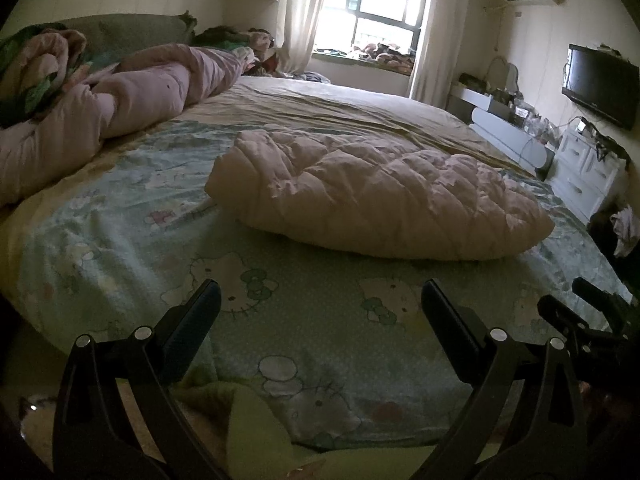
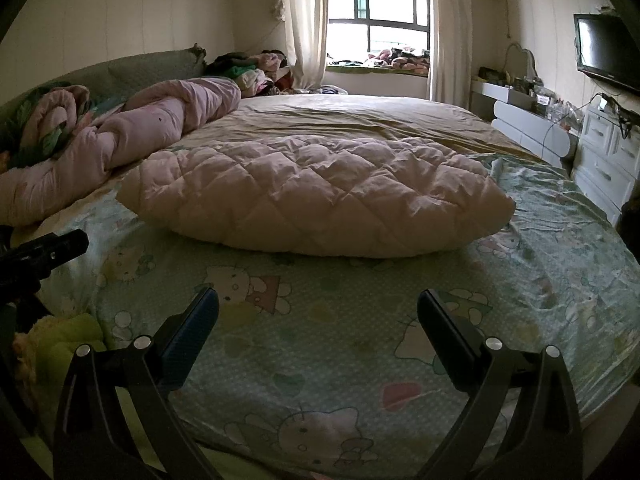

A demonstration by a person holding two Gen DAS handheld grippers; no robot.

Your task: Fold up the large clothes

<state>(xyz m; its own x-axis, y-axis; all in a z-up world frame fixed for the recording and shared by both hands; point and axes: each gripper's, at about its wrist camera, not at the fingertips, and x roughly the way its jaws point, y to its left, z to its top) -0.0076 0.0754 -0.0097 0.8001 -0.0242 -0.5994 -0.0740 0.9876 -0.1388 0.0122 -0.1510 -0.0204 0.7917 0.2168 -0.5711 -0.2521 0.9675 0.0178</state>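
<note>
Above the near edge of the bed (image 1: pixel 120 216), my left hand-held gripper (image 1: pixel 320 304) hangs with its two fingers spread wide, nothing between them. My right hand-held gripper (image 2: pixel 318 308) is just beside it, likewise spread and empty; its black frame shows at the right edge of the left wrist view. Beneath both lies the green cartoon-cat bedsheet (image 2: pixel 340 340). Beyond my fingertips, well apart from them, the pale pink quilted garment (image 2: pixel 316 196) sits folded into a puffy bundle in the middle of the bed. Farther left, a rumpled pink duvet (image 1: pixel 132 100) is heaped along the headboard side. A window (image 2: pixel 384 12) with curtains is at the far wall, and a television (image 1: pixel 600 84) hangs on the right.
</note>
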